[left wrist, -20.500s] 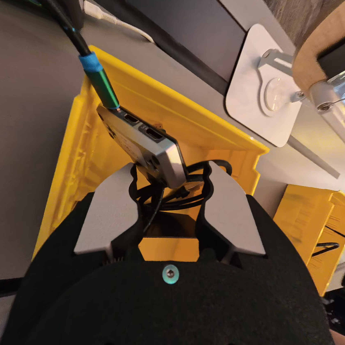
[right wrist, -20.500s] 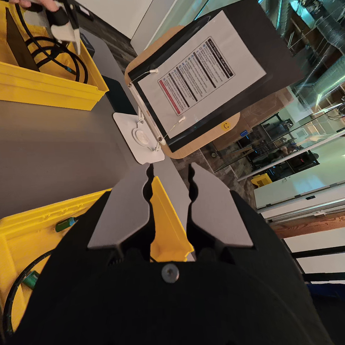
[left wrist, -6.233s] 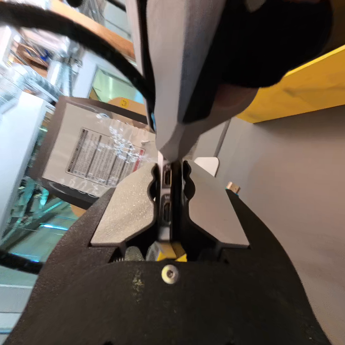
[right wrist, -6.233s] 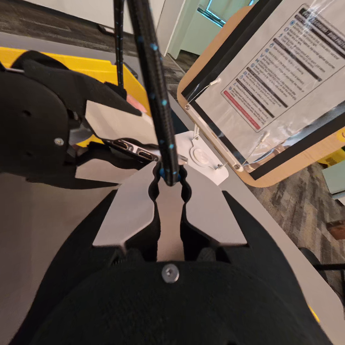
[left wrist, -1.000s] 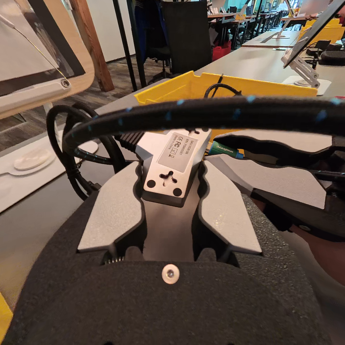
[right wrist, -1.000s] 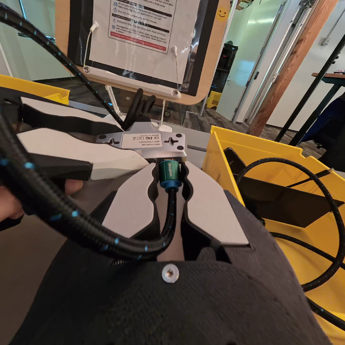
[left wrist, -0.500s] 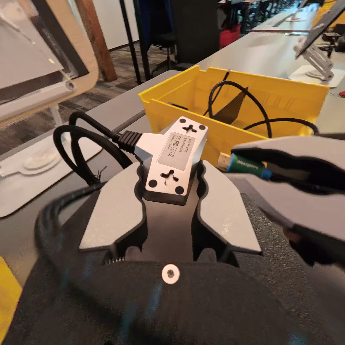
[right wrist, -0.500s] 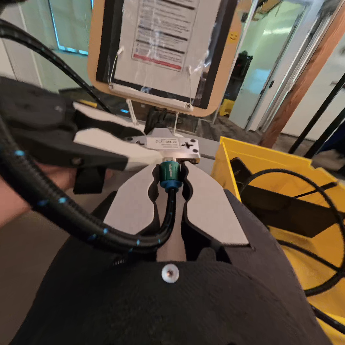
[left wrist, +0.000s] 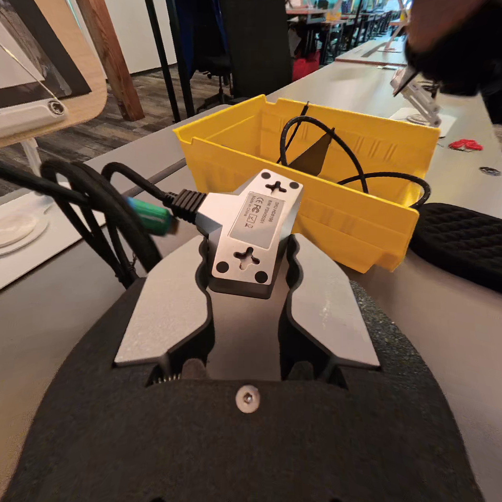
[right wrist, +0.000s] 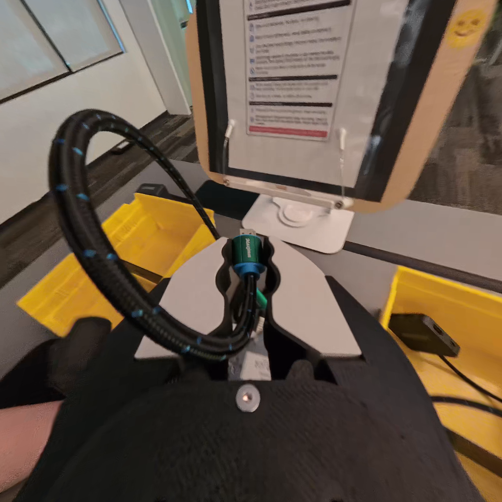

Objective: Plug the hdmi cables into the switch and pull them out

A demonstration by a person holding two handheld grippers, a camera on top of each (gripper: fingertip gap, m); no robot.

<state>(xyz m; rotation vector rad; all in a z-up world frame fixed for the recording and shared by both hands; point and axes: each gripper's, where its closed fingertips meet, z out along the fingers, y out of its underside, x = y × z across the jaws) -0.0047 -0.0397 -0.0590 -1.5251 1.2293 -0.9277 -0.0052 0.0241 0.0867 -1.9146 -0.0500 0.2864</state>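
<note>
Left wrist view: rides on the left hand-held gripper [left wrist: 245, 264], low over the grey desk [left wrist: 49, 293], looking forward and slightly down along the fingers; very near the silver switch [left wrist: 252, 225], with a yellow bin [left wrist: 339, 217] just beyond.
Right wrist view: rides on the right hand-held gripper [right wrist: 248, 254], raised higher, facing a framed notice board [right wrist: 288, 89] on its white stand [right wrist: 296, 225]; very near the green plug [right wrist: 247, 254].
Shared: the desk, the board's lower corner [left wrist: 54, 108], the stand base [left wrist: 19, 225], and yellow bins [right wrist: 152, 231].
</note>
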